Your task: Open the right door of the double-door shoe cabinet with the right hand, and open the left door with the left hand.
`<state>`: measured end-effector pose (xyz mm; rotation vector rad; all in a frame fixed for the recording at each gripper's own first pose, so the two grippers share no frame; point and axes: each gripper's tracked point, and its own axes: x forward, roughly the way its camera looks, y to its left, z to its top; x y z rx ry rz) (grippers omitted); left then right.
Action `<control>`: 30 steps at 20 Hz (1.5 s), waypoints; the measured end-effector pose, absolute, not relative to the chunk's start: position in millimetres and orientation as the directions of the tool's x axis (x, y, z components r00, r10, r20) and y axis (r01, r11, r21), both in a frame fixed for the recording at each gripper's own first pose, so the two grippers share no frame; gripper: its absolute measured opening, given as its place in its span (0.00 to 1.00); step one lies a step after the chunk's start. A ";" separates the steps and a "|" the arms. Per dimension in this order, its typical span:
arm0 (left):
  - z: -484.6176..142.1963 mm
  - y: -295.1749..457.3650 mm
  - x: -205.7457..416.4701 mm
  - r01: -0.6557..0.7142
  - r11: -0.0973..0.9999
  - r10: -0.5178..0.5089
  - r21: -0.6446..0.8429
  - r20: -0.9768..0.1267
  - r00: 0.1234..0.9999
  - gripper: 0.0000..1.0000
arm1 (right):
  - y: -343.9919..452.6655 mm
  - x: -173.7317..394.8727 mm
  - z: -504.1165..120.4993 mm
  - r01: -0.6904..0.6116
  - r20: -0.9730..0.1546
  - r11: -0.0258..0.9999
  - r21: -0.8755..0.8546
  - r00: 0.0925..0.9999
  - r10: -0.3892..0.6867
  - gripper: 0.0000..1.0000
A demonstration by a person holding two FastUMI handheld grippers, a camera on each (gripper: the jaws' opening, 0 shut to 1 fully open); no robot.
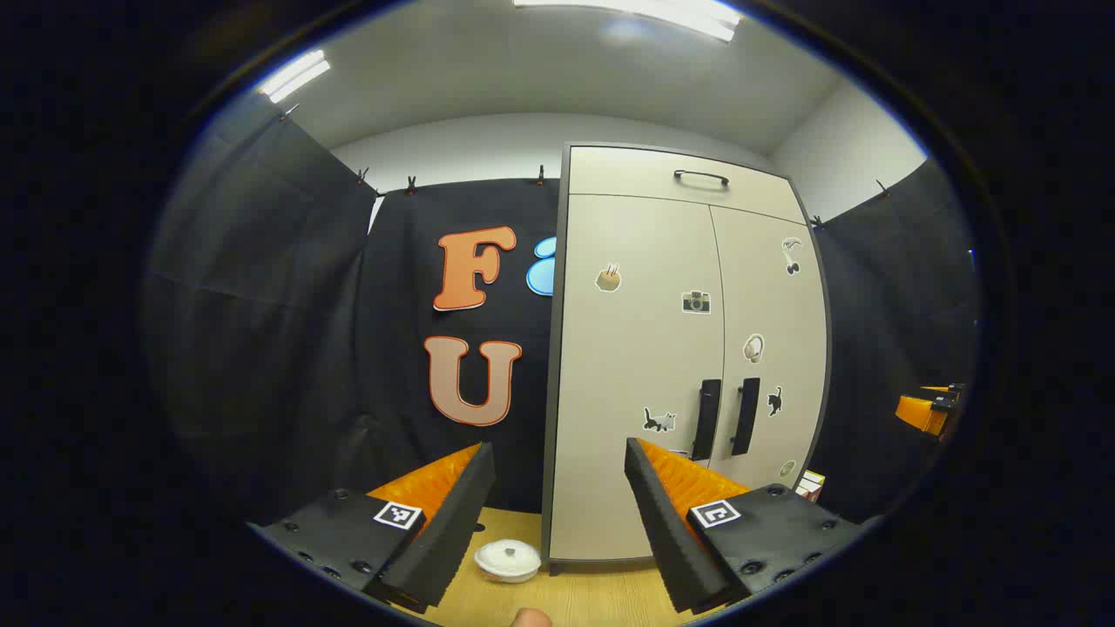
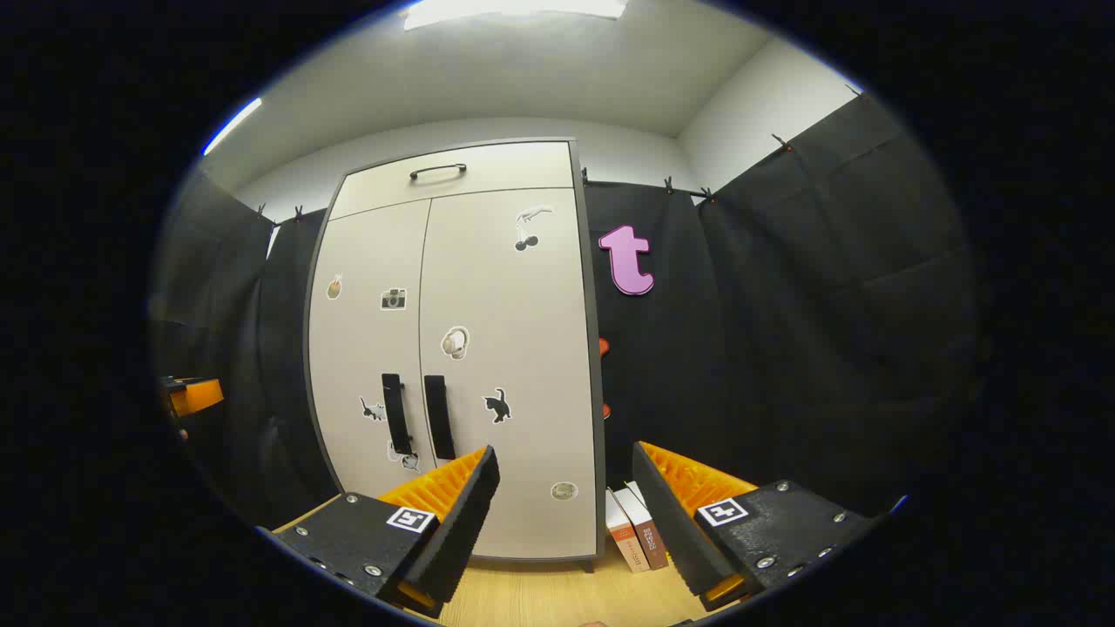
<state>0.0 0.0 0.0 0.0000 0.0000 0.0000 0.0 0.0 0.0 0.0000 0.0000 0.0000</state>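
Note:
A pale double-door shoe cabinet (image 1: 645, 366) (image 2: 462, 366) stands on the wooden floor with both doors closed. Its left door (image 1: 631, 348) (image 2: 366, 348) and right door (image 1: 766, 331) (image 2: 510, 348) carry small stickers. Two dark vertical handles sit side by side: the left handle (image 1: 706, 420) (image 2: 395, 414) and the right handle (image 1: 745, 416) (image 2: 438, 417). A drawer with a dark handle (image 1: 701, 178) (image 2: 438, 171) tops the cabinet. My left gripper (image 1: 557, 496) is open, some way in front of the cabinet's left side. My right gripper (image 2: 566, 501) is open too, facing the cabinet's right edge.
A white lidded bowl (image 1: 508, 560) lies on the floor (image 1: 575, 601) by the cabinet's left corner. Two books (image 2: 636, 527) lean against its right side. The other gripper shows far off at the right edge (image 1: 932, 409) and at the left edge (image 2: 192, 392).

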 end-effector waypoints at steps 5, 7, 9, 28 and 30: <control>-5.3 -1.2 -1.5 0.010 1.000 -0.011 -0.015 -0.021 1.000 0.96 | 0.3 0.4 -3.6 0.005 -0.009 1.000 -0.016 1.000 -0.005 0.94; -6.0 -0.7 -2.6 0.006 1.000 -0.007 -0.011 -0.024 1.000 0.97 | 0.4 0.9 -6.2 0.009 -0.019 1.000 -0.019 1.000 -0.009 0.94; -7.1 -1.3 -5.4 0.014 1.000 -0.014 -0.019 -0.030 0.999 0.96 | 1.0 0.4 -8.9 0.011 -0.021 1.000 -0.029 1.000 -0.011 0.94; -9.7 12.8 -2.5 -0.031 0.999 0.031 -0.010 -0.018 0.999 0.96 | 15.3 16.8 -26.1 -0.010 -0.038 0.999 -0.031 0.999 0.009 0.94; -13.1 11.5 -2.3 -0.030 1.000 0.030 0.000 -0.022 0.999 0.96 | 24.3 24.9 -26.8 -0.026 -0.024 1.000 -0.007 0.999 0.026 0.94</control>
